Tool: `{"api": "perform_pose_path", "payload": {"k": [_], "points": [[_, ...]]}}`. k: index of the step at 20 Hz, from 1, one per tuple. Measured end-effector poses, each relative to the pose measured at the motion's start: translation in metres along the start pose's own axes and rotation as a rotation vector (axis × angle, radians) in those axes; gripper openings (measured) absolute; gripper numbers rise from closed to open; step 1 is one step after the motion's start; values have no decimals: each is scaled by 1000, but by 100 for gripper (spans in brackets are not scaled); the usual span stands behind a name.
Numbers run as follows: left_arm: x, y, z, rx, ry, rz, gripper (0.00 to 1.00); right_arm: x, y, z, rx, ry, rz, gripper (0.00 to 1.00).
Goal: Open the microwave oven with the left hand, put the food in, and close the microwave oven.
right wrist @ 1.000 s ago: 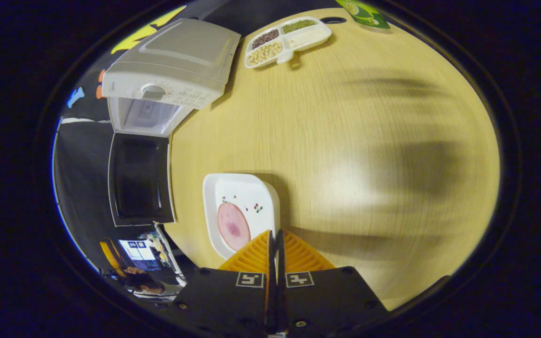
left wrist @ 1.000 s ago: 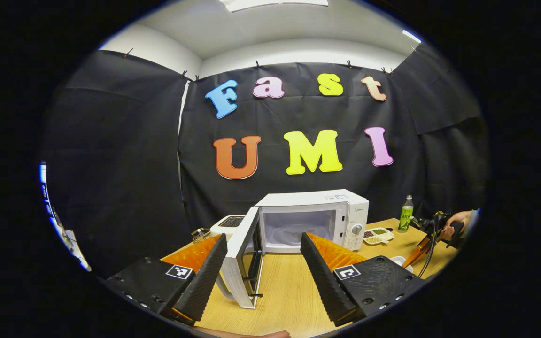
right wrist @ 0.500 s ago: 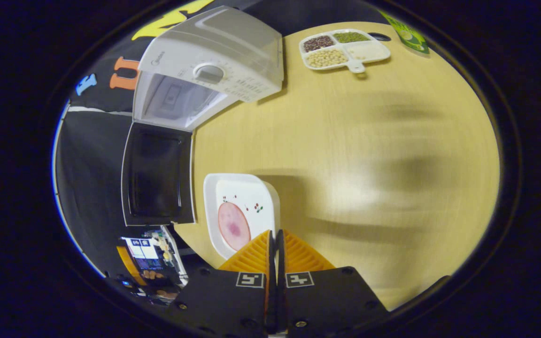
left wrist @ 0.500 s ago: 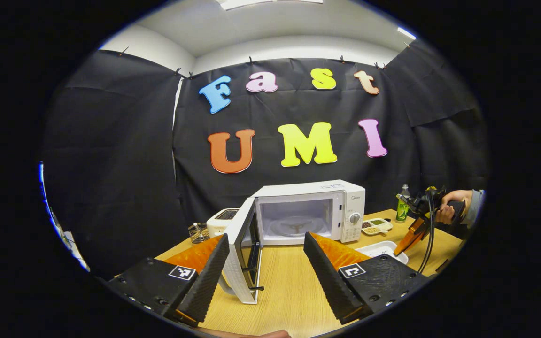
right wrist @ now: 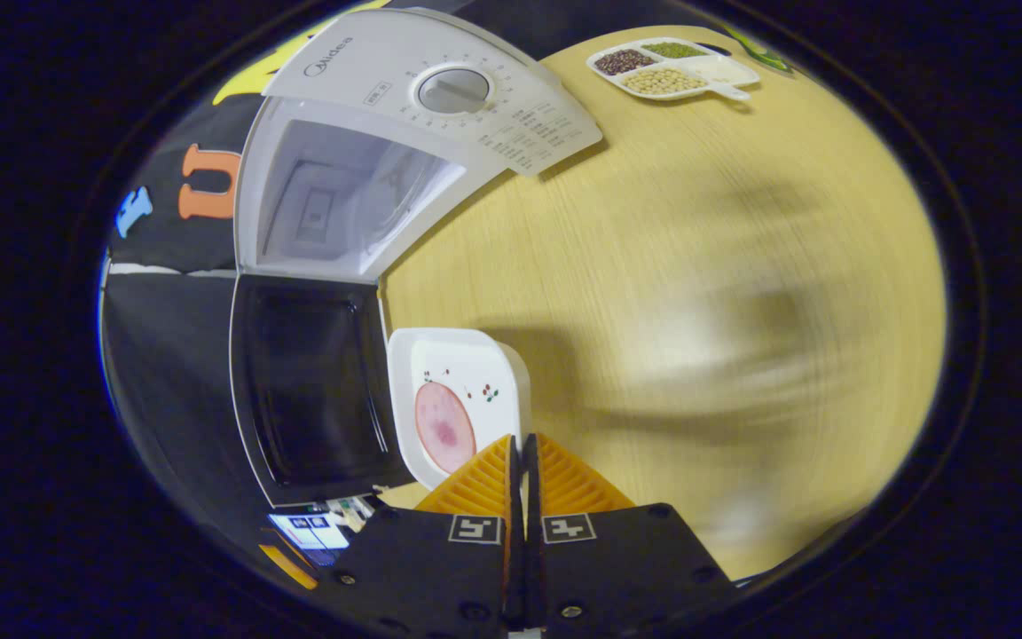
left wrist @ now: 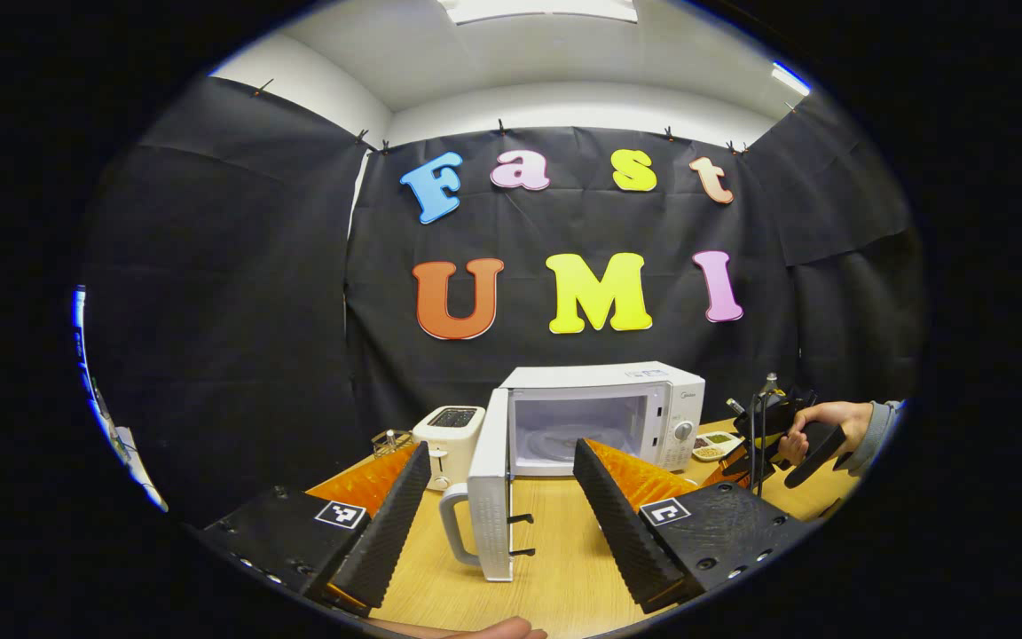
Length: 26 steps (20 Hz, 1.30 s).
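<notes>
- Holding the white plate (right wrist: pixel 462 390) by its near rim, the right gripper (right wrist: pixel 522 444) has its two fingers drawn together on that edge, the plate reaching out ahead and to the left of the jaws.
- On the plate lies the food (right wrist: pixel 444 426), a round pink slice, just ahead-left of the fingertips.
- Beyond the plate in the right gripper view stands the microwave oven (right wrist: pixel 440 98), its cavity open and facing the jaws from ahead-left; the plate is outside it, above the wooden table (right wrist: pixel 697 266).
- The microwave door (right wrist: pixel 311 382) is swung wide and sits just left of the plate, its dark window toward the camera.
- A divided dish of beans and grains (right wrist: pixel 671 71) rests on the table well ahead and to the right of the right jaws.
- The left gripper (left wrist: pixel 502 484) has its jaws spread wide apart and grips nothing.
- Between the left fingers, in the left gripper view, the open door (left wrist: pixel 493 497) shows edge-on with its handle (left wrist: pixel 453 524) toward the left finger, apart from both fingers.
- Farther ahead between those jaws sits the oven body (left wrist: pixel 604 413), cavity bare with the turntable visible.
- A white toaster (left wrist: pixel 447 435) stands ahead-left, beside the door.
- Off to the far right, a hand (left wrist: pixel 817 426) holds the other gripper.
</notes>
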<state>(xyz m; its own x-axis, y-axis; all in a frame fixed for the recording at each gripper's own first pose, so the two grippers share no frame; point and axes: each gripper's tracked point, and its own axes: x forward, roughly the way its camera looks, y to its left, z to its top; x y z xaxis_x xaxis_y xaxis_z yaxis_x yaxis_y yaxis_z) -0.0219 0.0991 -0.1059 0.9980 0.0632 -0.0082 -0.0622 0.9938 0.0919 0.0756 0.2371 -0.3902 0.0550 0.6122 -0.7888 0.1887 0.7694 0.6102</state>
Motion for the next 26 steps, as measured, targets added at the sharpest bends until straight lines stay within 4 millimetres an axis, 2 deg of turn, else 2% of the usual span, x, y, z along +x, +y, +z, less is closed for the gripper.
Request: {"api": "perform_pose_path", "payload": {"k": [4, 6, 7, 8, 10, 13, 15, 16, 18, 23, 26], "points": [[-3, 26, 1, -4, -3, 42, 96, 26, 27, -5, 158, -135, 26, 3], [-4, 41, -4, -6, 4, 66, 96, 40, 44, -4, 166, -186, 42, 4], [-6, 49, -7, -8, 9, 79, 96, 45, 56, -4, 158, -207, 66, 0], [-8, 56, -9, -12, 17, 89, 96, 51, 71, -2, 165, -236, 98, 4], [-11, 68, -14, -31, 28, 103, 96, 61, 96, 8, 190, -292, 159, 4], [-11, 89, -25, -47, 42, 143, 96, 67, 121, 42, 297, -451, 222, 4], [-11, 93, -31, -38, 55, 142, 95, 68, 130, 70, 373, -571, 259, 4], [-11, 93, -34, -39, 60, 139, 84, 71, 137, 82, 392, -615, 288, 0], [-9, 93, -37, -42, 68, 127, 84, 79, 148, 104, 421, -655, 341, 4], [3, 99, -41, -55, 75, 137, 84, 104, 143, 157, 479, -775, 366, 4], [10, 96, -51, -40, 100, 140, 84, 120, 154, 177, 451, -815, 410, 6]]}}
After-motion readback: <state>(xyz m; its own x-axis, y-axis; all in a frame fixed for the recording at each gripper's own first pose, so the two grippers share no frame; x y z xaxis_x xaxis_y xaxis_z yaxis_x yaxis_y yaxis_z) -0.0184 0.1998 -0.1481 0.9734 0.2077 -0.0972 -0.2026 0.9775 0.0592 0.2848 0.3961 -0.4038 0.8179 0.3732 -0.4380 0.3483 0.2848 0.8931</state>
